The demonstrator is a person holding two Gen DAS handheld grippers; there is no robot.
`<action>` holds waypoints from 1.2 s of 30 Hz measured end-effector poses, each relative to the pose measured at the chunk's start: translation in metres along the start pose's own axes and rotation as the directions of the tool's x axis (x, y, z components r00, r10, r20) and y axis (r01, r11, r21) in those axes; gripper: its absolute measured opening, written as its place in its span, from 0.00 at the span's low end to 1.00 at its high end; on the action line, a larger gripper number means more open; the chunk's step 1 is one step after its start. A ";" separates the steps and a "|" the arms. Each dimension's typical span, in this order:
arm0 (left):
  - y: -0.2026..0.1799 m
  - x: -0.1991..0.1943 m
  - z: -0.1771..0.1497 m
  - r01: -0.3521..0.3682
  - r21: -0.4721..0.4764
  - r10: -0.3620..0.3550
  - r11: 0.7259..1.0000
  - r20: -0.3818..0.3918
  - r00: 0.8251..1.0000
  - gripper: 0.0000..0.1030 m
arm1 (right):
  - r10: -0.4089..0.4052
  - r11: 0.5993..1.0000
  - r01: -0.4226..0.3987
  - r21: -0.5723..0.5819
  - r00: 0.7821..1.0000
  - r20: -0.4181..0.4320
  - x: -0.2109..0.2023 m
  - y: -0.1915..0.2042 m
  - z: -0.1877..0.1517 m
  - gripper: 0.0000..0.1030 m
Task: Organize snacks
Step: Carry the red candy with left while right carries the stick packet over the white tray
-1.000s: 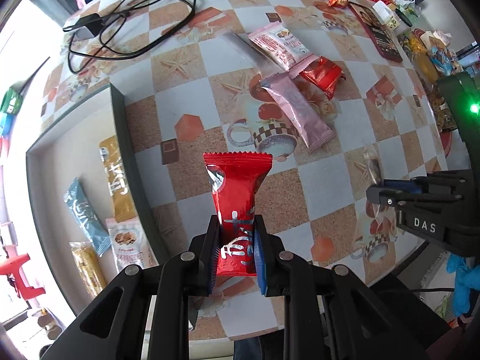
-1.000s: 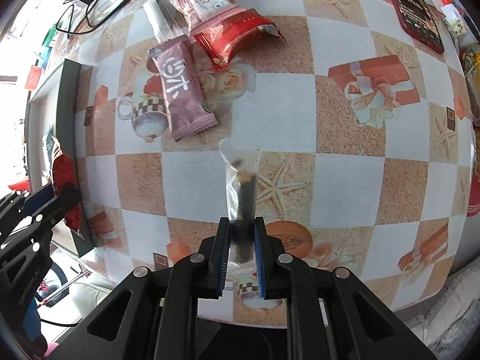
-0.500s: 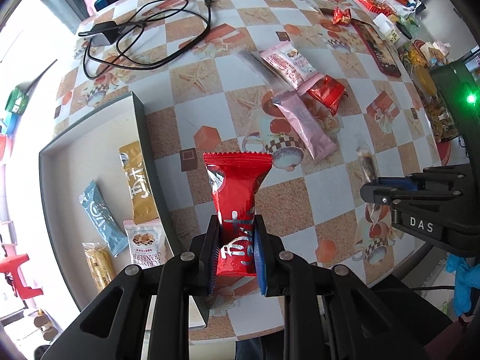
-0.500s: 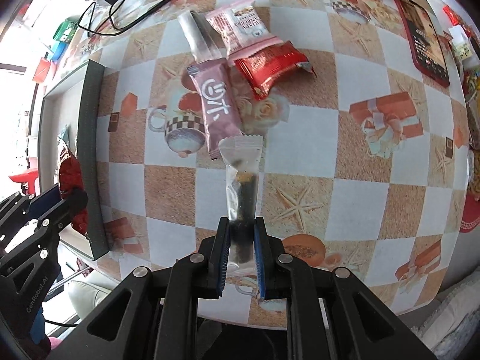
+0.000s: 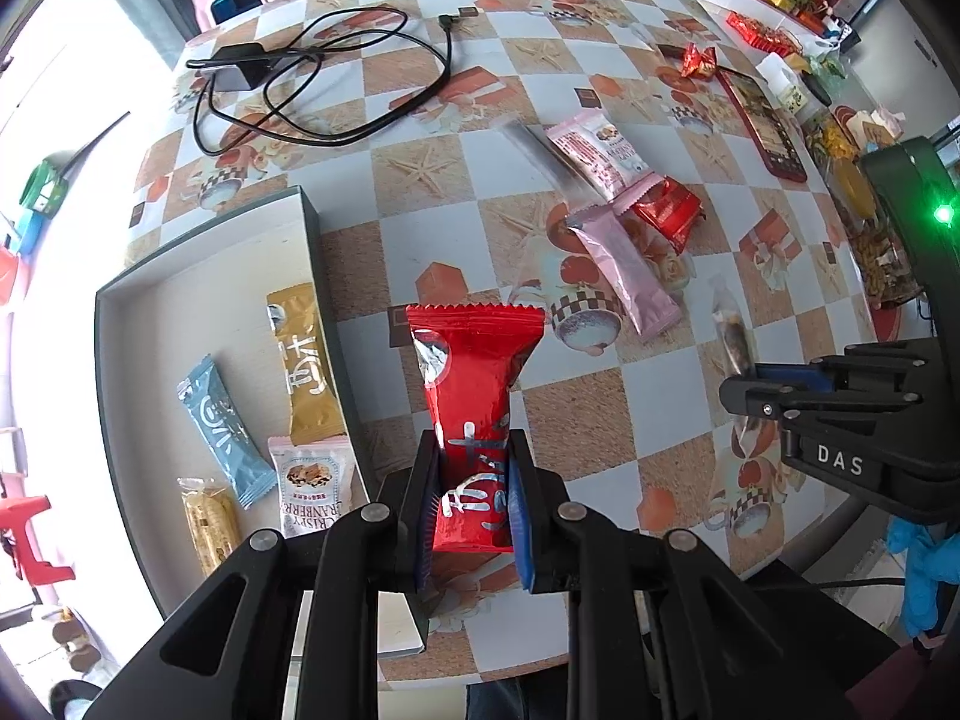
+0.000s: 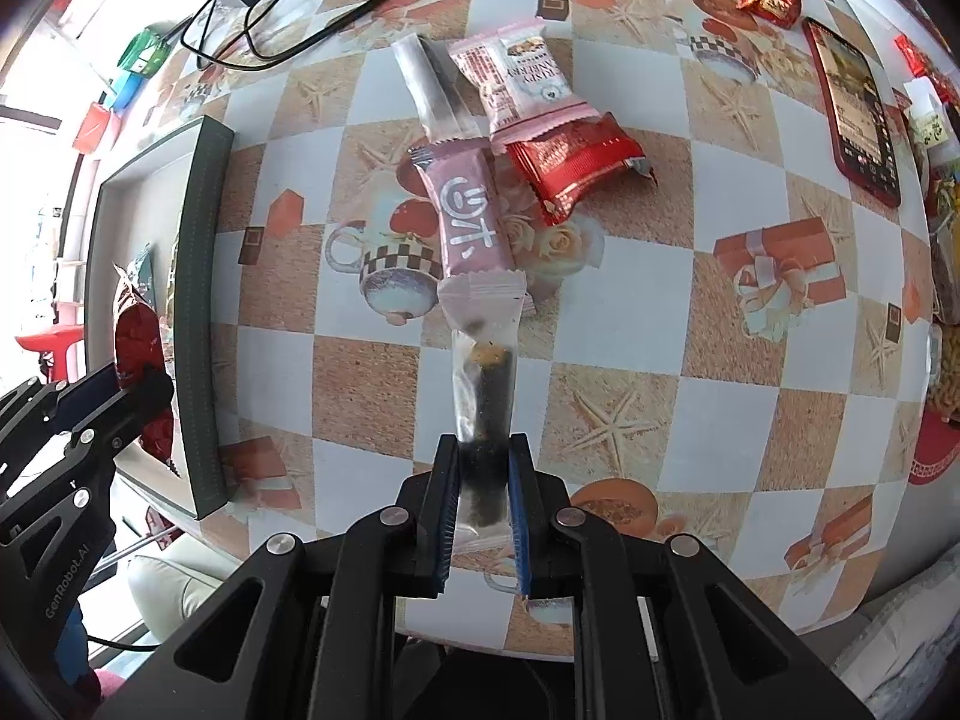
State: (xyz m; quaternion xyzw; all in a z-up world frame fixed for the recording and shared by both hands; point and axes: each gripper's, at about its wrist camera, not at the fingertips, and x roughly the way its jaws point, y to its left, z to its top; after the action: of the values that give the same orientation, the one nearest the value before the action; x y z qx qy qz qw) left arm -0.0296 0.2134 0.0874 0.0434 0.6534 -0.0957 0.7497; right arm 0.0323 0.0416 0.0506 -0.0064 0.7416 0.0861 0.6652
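My left gripper [image 5: 471, 474] is shut on a red snack packet [image 5: 471, 378] and holds it above the table, just right of the grey tray [image 5: 312, 228]. The tray holds a gold packet [image 5: 303, 360], a blue packet [image 5: 222, 426], a cranberry packet [image 5: 309, 489] and a yellow bar [image 5: 207, 519]. My right gripper [image 6: 480, 480] is shut on a clear packet with a dark roll [image 6: 486, 372], above the table. A pink packet [image 6: 468, 216], a red packet [image 6: 576, 165], a pink-white packet [image 6: 516, 78] and a clear sachet [image 6: 429, 90] lie on the table beyond it.
A black charger and cable [image 5: 324, 78] lie at the far left of the table. A red phone [image 5: 762, 120] and small wrapped sweets [image 5: 696, 60] lie at the far right. The tray's dark rim [image 6: 201, 324] shows left in the right wrist view.
Both grippers have risen and pulled back with their packets, so more of the table and tray shows. The tray's contents now sit fully in view. Both grips are unchanged.
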 end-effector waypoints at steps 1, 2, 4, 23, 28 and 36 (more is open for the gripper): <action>0.001 -0.001 0.000 -0.001 -0.004 0.001 1.000 0.002 1.000 0.22 | -0.001 1.000 0.001 -0.004 1.000 0.002 -0.001 0.001 0.000 0.16; 0.002 -0.001 0.000 -0.001 -0.009 0.001 1.000 0.004 1.000 0.22 | -0.002 1.000 0.002 -0.007 1.000 0.003 -0.001 0.002 0.000 0.16; 0.005 -0.002 -0.001 -0.001 -0.019 0.001 1.000 0.008 1.000 0.22 | -0.003 1.000 0.003 -0.014 1.000 0.005 -0.003 0.005 0.001 0.16; 0.034 -0.009 -0.014 -0.001 -0.104 0.004 0.995 0.034 0.999 0.22 | -0.015 0.997 0.016 -0.073 1.000 0.015 -0.008 0.034 0.008 0.16; 0.047 -0.011 -0.020 -0.004 -0.141 0.010 0.990 0.039 0.999 0.22 | -0.013 0.996 0.015 -0.092 1.000 0.023 -0.010 0.044 0.013 0.16; 0.072 -0.011 -0.032 -0.008 -0.210 0.017 0.978 0.038 0.999 0.22 | -0.015 0.989 0.018 -0.144 1.000 0.024 -0.011 0.069 0.022 0.16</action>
State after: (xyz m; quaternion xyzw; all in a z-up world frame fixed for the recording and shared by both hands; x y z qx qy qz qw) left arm -0.0481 0.2909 0.0895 -0.0338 0.6444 -0.0223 0.7636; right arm 0.0470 0.1111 0.0673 -0.0596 0.7258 0.1340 0.6721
